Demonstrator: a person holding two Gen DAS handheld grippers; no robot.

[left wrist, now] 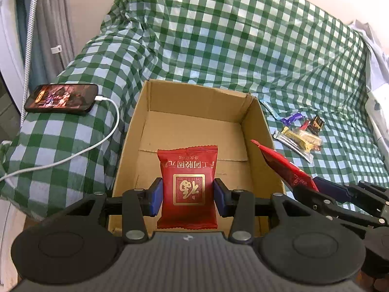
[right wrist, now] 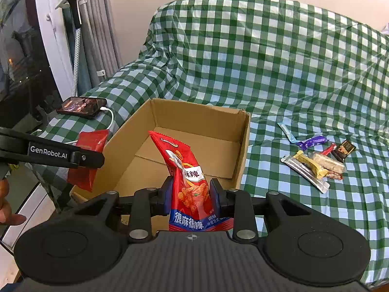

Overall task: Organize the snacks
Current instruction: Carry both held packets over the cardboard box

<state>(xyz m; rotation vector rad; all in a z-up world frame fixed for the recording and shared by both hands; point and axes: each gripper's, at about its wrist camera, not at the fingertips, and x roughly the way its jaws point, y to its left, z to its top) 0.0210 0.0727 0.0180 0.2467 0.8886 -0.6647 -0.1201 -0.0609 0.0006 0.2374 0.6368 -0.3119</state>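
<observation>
An open cardboard box sits on the green checked cover, and nothing lies on its floor. My left gripper is shut on a dark red snack packet with a gold square emblem, held over the box's near edge. The right wrist view shows that packet at the left, beside the left gripper's arm. My right gripper is shut on a red and blue spicy snack bag that points up over the box. The same bag shows at the right of the left wrist view.
A heap of small wrapped snacks lies on the cover right of the box. Left of the box a phone rests with its white charging cable trailing. Curtains and a window stand at far left. A hand shows at the left edge.
</observation>
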